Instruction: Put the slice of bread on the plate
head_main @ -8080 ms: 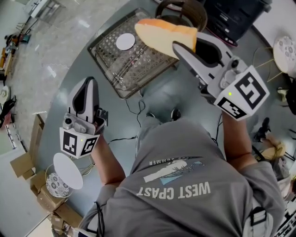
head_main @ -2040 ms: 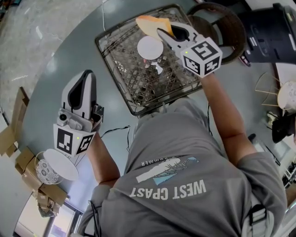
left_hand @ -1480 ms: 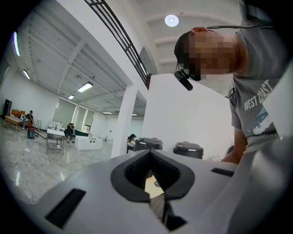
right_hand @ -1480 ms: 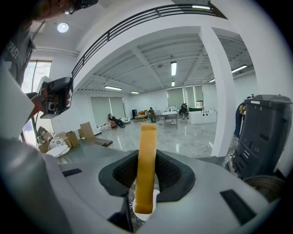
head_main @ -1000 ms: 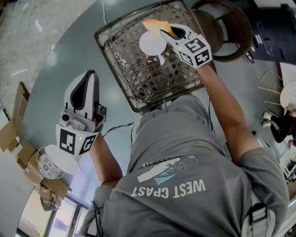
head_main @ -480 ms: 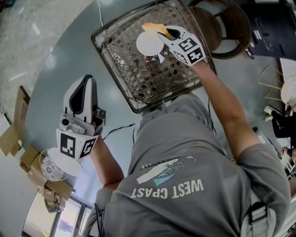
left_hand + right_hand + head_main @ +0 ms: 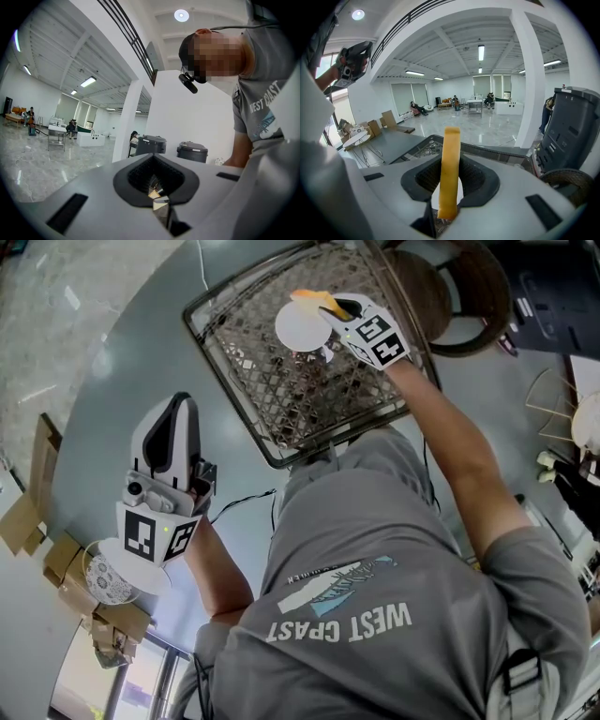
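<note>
The grey round surface point(image 7: 112, 352) carries a wire basket point(image 7: 272, 390) at the upper middle of the head view. A white plate point(image 7: 300, 329) lies inside the basket, toward its far side.

The slice of bread point(image 7: 309, 298) is in the air at the plate's upper right edge, still clear of it. In the right gripper view it stands on edge, with the white of the plate showing just behind its lower end. The right claw point(image 7: 328, 307) is clamped on the slice about half closed, its nose tipped downward.

To land it well, I would bring the slice further in over the middle of the plate. Then I would roll the wrist so the broad face comes down flat, lower until it rests, and only then let go. Dropped on edge from the rim, it could topple off into the mesh.

The left claw point(image 7: 176, 413) is closed on nothing and waits at the left of the frame, well away from the basket.

Against the earliest frame, the bread was then held high and large over the basket's right corner. Over the last second the right claw has sunk lower toward the plate. The left one has hardly stirred.
</note>
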